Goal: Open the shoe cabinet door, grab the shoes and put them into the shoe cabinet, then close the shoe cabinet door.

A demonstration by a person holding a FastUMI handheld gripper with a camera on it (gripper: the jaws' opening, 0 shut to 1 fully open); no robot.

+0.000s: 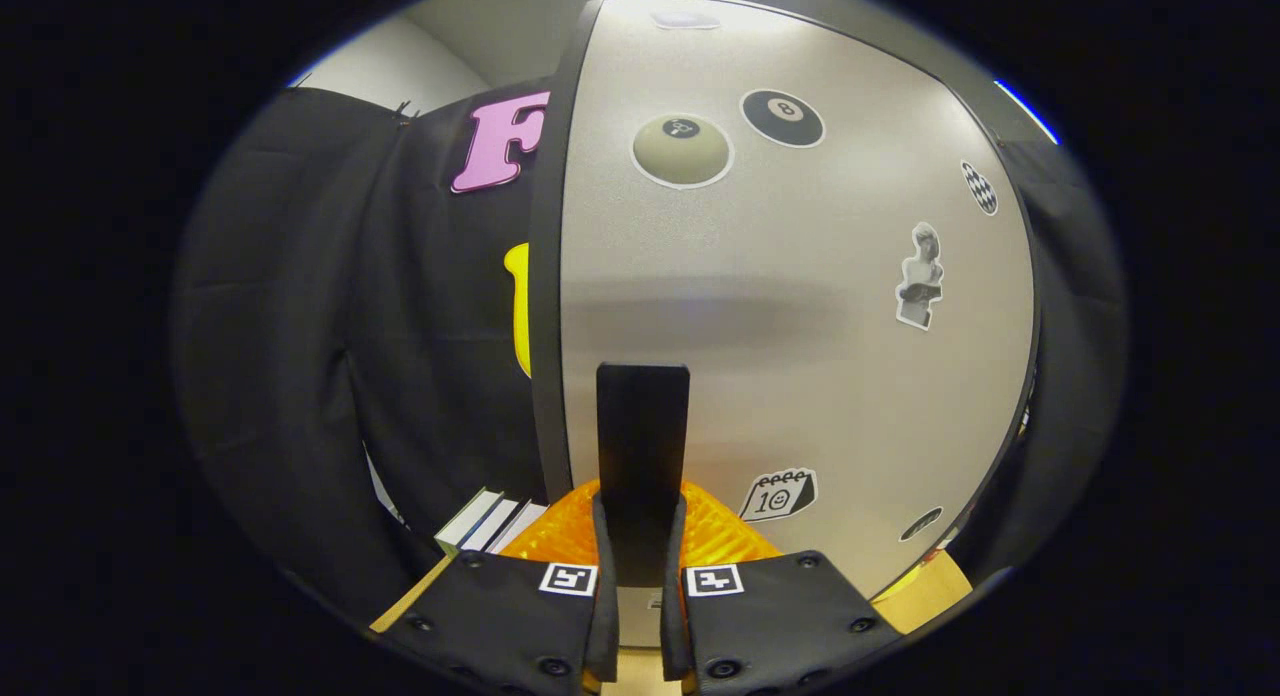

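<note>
Gripper (641, 556) clamped on dark door handle (642, 446), grey stickered cabinet door (800, 356)

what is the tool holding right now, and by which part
The tool is shut on the black handle of the shoe cabinet door, with both fingers pressing on the handle's lower part.

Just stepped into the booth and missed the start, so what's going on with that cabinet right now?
The hand-held gripper is closed on the dark upright handle of the shoe cabinet door, with one finger pressing on each side of it. The pale door carries several stickers, including a billiard-ball sticker. Something orange sits low behind the handle, and a few books lie beside it. Whether the door is shut or partly open cannot be told.
</note>
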